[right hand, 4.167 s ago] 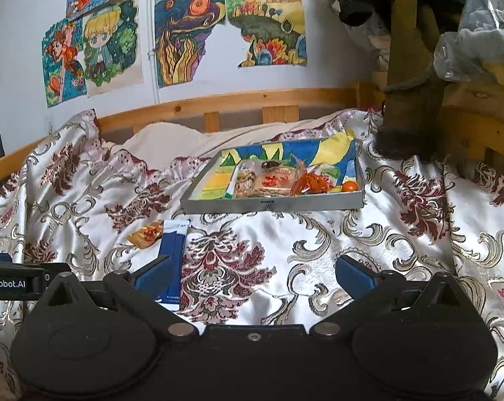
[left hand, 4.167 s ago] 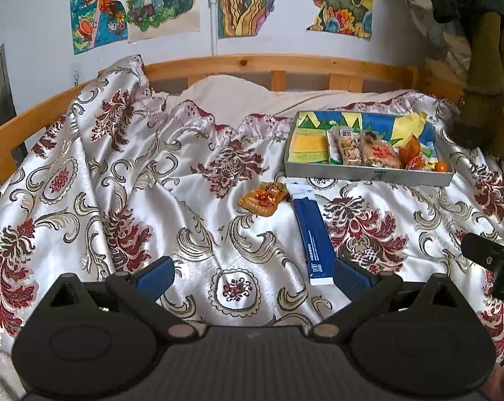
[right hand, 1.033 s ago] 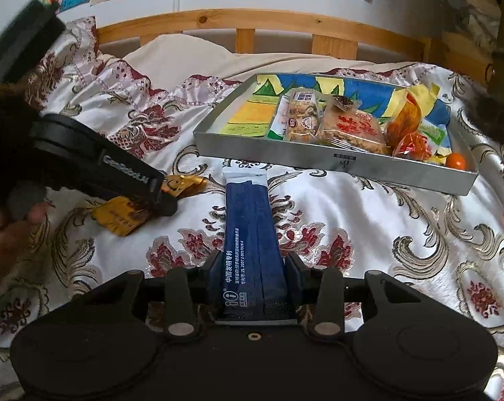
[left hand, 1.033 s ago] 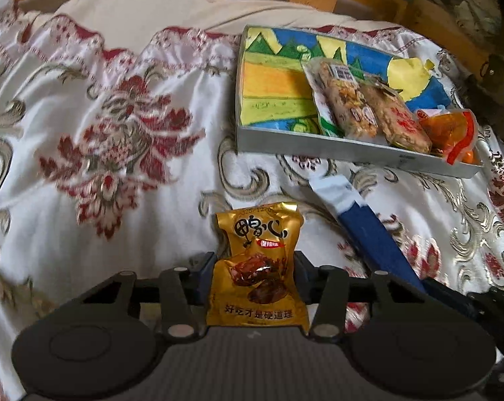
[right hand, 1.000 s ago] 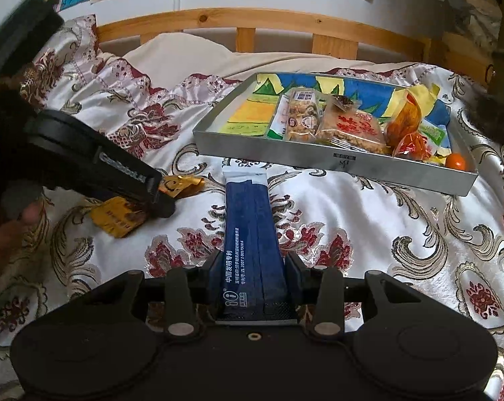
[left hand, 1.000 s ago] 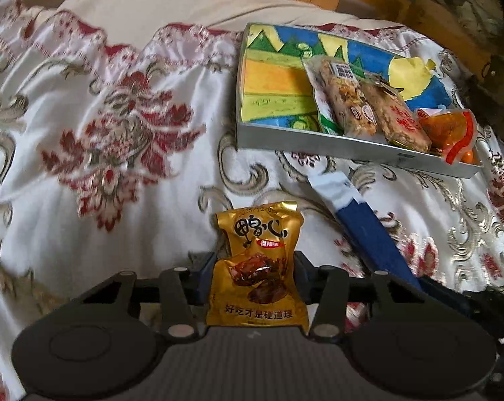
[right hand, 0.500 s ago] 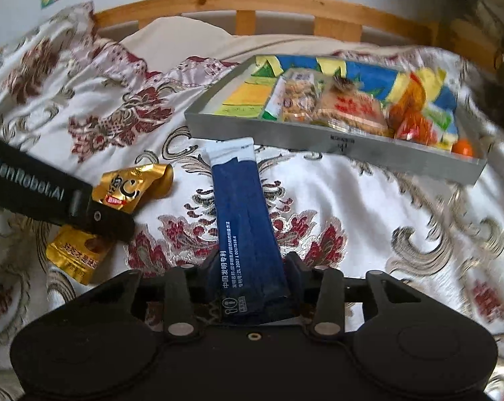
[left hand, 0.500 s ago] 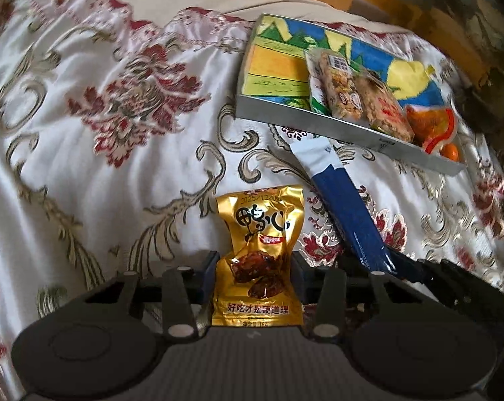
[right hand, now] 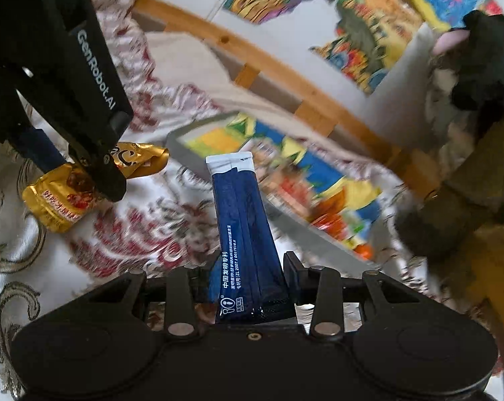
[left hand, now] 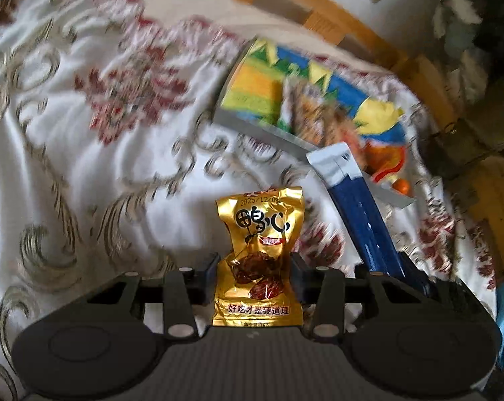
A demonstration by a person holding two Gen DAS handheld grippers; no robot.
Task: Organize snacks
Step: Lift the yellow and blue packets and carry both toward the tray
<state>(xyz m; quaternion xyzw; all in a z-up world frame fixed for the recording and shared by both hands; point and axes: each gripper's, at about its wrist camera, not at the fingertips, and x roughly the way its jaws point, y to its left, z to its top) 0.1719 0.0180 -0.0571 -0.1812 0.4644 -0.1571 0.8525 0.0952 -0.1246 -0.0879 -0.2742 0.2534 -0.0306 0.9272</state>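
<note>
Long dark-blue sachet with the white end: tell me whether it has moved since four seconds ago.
Yes. The dark-blue sachet lay flat on the floral bedspread then; now the right gripper holds it lifted, its white tip overlapping the grey tray.

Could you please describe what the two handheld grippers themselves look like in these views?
Both the left gripper and right gripper are matte black, with rounded bodies, silver-pinned linkage bars and dark blue finger pads. The left one's side carries white "GenRobot.AI" lettering. No cables or sleeves show.
</note>
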